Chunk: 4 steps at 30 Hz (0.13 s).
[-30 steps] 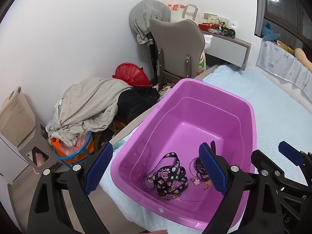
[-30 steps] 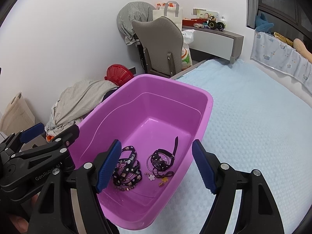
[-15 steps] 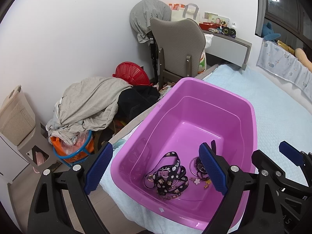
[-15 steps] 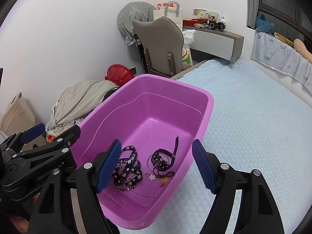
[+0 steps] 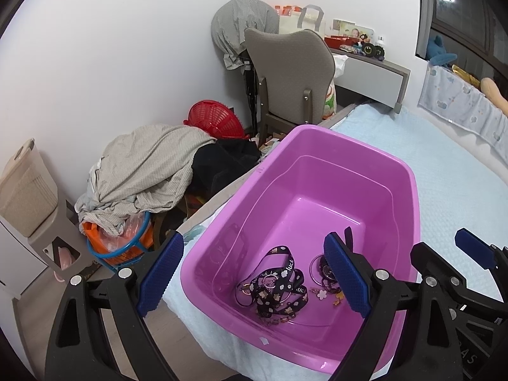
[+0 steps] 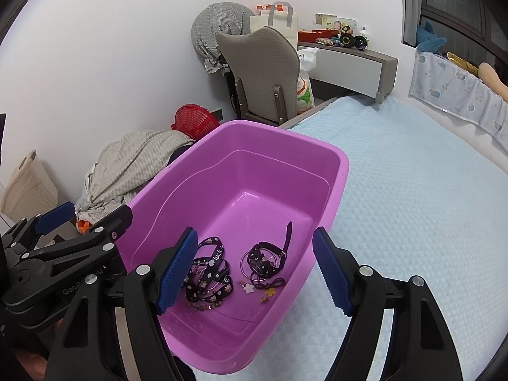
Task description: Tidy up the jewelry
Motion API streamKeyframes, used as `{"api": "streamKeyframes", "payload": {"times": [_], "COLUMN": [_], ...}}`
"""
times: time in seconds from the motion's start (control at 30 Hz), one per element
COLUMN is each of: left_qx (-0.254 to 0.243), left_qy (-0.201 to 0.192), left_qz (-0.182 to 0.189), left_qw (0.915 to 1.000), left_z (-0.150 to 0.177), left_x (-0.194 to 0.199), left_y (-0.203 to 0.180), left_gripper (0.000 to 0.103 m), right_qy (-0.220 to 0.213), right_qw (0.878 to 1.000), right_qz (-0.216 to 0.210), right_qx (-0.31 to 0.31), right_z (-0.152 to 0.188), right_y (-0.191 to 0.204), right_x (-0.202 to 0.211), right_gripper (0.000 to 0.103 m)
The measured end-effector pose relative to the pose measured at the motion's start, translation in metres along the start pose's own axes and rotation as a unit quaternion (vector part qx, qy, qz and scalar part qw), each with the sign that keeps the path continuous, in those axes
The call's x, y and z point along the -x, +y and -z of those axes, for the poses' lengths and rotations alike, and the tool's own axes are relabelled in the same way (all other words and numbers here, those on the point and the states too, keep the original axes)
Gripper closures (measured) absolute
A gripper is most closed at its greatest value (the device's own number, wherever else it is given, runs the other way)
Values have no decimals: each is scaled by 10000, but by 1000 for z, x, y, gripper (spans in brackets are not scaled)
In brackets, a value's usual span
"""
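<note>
Left wrist view: left tool (image 5: 254, 276), fingers spread wide, nothing held, poised above the near end of the purple tub (image 5: 409, 190) on the bed (image 5: 451, 171); patterned lanyard (image 5: 276, 282) lies coiled straight ahead and below — dark keyring bundle (image 5: 324, 270) partly hidden behind its right finger. Right wrist view: right tool (image 6: 252, 273), equally wide and empty, hangs directly over the bundle (image 6: 263, 260), probably nearer it; the tub's near wall is the only obstacle.

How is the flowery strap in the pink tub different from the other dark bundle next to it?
The flowery strap is a flat band printed with pale flowers and the word "luck". The dark bundle is thin cords and rings, with one strap end poking up. Both are dark and lie loose on the pink tub's floor.
</note>
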State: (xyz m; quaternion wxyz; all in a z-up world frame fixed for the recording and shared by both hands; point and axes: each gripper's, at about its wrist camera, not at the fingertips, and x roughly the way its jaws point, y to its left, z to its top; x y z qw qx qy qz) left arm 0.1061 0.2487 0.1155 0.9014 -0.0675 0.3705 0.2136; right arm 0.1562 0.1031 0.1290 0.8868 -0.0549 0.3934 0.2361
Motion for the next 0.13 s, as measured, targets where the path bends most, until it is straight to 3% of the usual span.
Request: {"api": "streamKeyframes", "payload": {"times": [0.13], "left_qx": [4], "left_qy": [13], "left_qz": [9], "left_qw": [10000], "left_z": [0], "left_x": [0], "left_y": [1], "left_gripper": [15], "right_qy": [-4], "right_qw": [10000], "right_qz": [-7], "right_qx": [16], "right_z": [0], "right_y": [0], "right_x": [-1], "right_gripper": [31]}}
